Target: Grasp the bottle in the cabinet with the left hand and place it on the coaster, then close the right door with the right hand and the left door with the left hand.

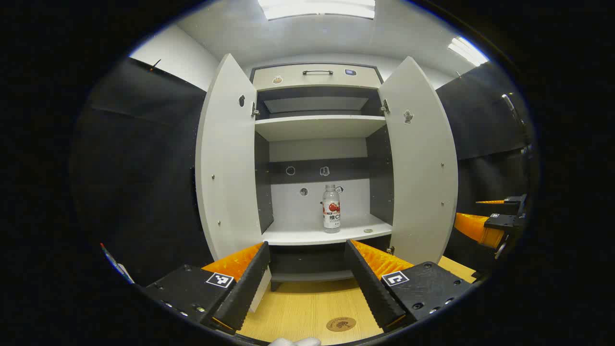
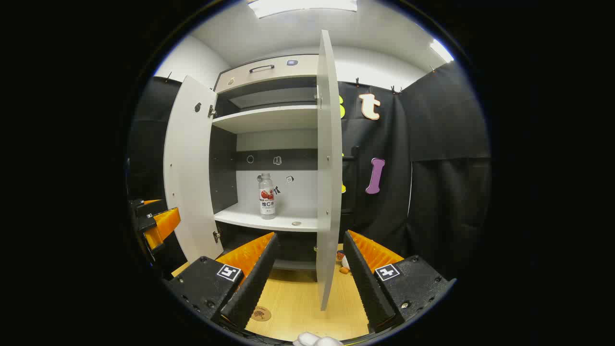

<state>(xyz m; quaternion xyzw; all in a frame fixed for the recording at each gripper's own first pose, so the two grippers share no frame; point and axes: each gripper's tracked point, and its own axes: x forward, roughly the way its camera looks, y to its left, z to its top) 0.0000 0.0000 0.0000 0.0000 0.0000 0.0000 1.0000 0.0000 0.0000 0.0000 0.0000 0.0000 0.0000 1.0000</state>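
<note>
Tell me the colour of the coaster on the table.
The coaster is brown with a darker printed motif; the left gripper view shows it best.

I see bright ceiling panels (image 1: 317, 7) glaring at the top of both views; sharp focus centrally, edges bowed by fisheye distortion.

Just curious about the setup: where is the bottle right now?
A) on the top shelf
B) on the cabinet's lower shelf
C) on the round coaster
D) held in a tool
B: the bottle stands upright on the lower shelf, while the coaster lies bare on the table.
</note>
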